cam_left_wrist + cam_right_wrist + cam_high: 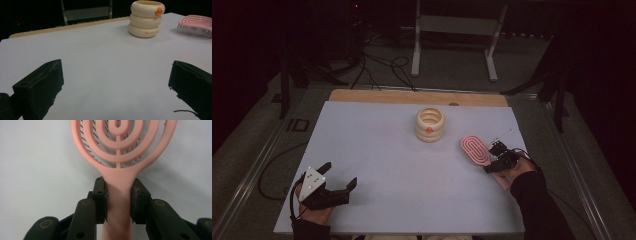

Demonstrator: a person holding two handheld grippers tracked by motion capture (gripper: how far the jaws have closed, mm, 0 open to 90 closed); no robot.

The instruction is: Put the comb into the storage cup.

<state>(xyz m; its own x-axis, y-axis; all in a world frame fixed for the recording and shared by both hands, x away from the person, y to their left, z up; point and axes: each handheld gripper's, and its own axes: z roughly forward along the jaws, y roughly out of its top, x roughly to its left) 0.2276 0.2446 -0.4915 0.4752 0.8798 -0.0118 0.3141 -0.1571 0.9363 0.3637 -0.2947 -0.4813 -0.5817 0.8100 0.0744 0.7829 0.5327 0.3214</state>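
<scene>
Right gripper [118,200] clamps the pink hairbrush [117,152] by its handle.

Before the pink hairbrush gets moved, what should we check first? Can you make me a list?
1. Right gripper jaws on the hairbrush handle: ok, both sides press the handle.
2. Grip centred on the handle: ok, in the right gripper view.
3. Bristles face down on the table: ok.
4. Cream cup stands apart from the brush: ok, a gap shows.
5. Left gripper out of the way: ok, open, holding nothing, at the near left.
6. Grip tight enough to lift: cannot tell.
</scene>
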